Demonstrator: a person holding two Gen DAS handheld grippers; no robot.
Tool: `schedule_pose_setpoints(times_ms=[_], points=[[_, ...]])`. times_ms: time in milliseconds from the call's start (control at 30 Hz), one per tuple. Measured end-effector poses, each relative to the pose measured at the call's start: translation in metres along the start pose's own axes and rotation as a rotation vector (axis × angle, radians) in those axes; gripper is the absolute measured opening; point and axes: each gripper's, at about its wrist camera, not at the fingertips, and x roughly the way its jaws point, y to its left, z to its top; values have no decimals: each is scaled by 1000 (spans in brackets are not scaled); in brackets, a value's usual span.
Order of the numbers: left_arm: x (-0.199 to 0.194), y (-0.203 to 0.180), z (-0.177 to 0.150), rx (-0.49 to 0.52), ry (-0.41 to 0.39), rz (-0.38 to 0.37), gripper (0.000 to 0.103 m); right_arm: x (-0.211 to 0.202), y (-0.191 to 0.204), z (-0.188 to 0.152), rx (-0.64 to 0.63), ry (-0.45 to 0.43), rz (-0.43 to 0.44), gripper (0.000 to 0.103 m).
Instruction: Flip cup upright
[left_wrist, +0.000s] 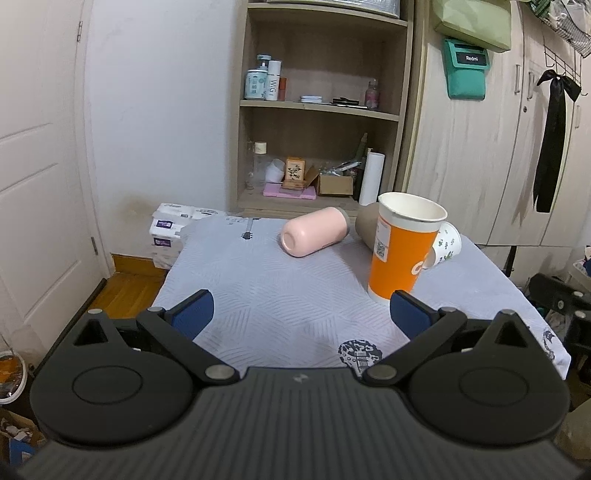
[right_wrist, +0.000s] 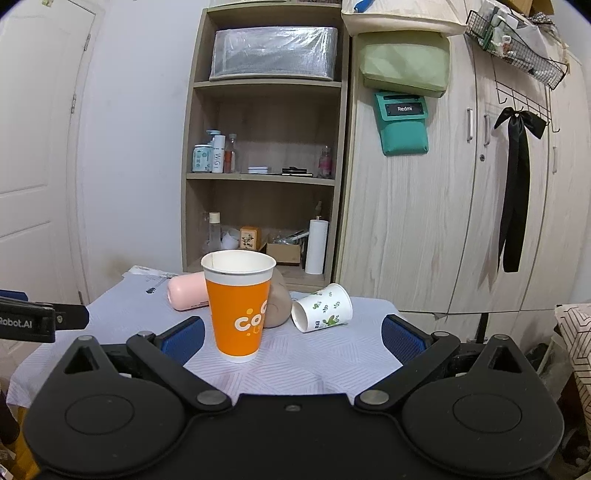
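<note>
An orange paper cup (left_wrist: 400, 249) (right_wrist: 238, 302) stands upright on the cloth-covered table (left_wrist: 277, 295) (right_wrist: 295, 362). A pink cup (left_wrist: 314, 230) (right_wrist: 186, 291) lies on its side behind it. A brown cup (left_wrist: 367, 227) (right_wrist: 279, 304) lies on its side behind the orange cup. A white cup with green leaf print (left_wrist: 447, 243) (right_wrist: 322, 307) lies on its side at the right. My left gripper (left_wrist: 301, 314) is open and empty, its right finger just in front of the orange cup. My right gripper (right_wrist: 293, 338) is open and empty, near the orange cup's base.
An open wooden shelf unit (left_wrist: 321, 107) (right_wrist: 266, 177) with bottles and boxes stands behind the table. A wardrobe (right_wrist: 461, 203) is at the right, a white door (left_wrist: 33, 184) at the left. Tissue packs (left_wrist: 173, 229) sit beyond the table's left corner.
</note>
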Motion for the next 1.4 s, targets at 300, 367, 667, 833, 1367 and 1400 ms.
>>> schedule_pose_setpoints(times_ms=[300, 367, 667, 833, 1367, 1400], points=[[-4, -4, 0, 8, 13, 21, 103, 0, -1, 0, 14, 0, -16, 103], [-3, -4, 0, 11, 23, 26, 103, 0, -1, 0, 15, 2, -19, 103], [1, -3, -2, 17, 49, 42, 103, -1, 0, -1, 12, 3, -29, 103], [4, -7, -4, 37, 64, 50, 103, -2, 1, -2, 5, 6, -26, 103], [-1, -3, -5, 33, 33, 61, 103, -2, 5, -1, -4, 12, -42, 103], [-1, -3, -5, 29, 36, 57, 103, -2, 5, -1, -6, 12, -43, 103]])
